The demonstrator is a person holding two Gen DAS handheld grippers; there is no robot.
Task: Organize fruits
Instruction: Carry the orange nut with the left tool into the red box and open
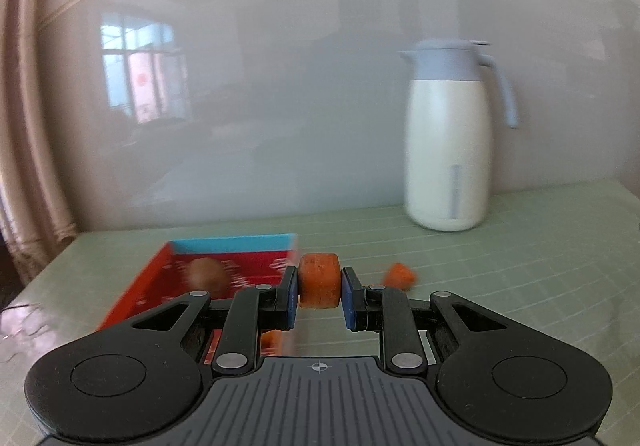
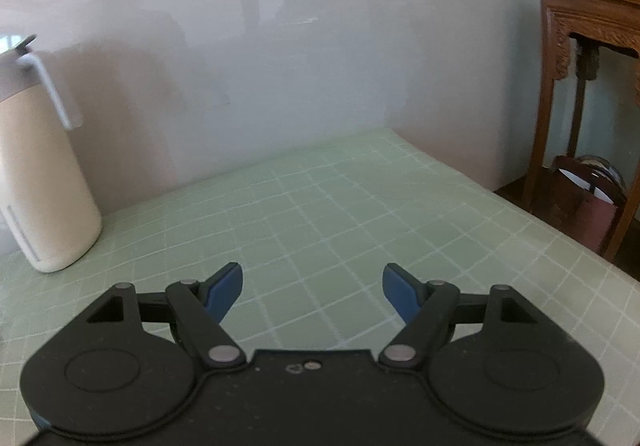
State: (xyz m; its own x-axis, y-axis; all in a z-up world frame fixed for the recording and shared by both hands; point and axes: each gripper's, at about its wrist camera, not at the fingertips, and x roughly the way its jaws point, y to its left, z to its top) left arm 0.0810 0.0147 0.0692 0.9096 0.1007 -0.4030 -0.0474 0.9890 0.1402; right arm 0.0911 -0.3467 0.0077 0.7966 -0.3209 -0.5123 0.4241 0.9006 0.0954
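Two orange pieces showed in the left wrist view: we held one chunk (image 1: 319,280) in the left gripper (image 1: 319,296), its blue pads (image 1: 292,296) pressed on the flat ends, which we judged the firmest hold on a short cylinder. We carried it lifted, just beside the right wall of the red tray (image 1: 132,286), presumably bound for that tray, where a brown, kiwi-like fruit (image 1: 207,273) already lay. The second orange piece (image 1: 399,275) sat on the green grid mat (image 1: 500,266) to the right, apart from the tray; we took it as next to be sorted. Motion blur kept us from naming the fruit more exactly. We kept the right gripper (image 2: 312,292) idle with jaws spread wide and nothing between them, over bare mat, likely out of the way. Only the left view showed tray and fruit; only the right view showed the wooden stand (image 2: 560,85) past the table edge. Both showed the white thermos jug (image 1: 448,149).
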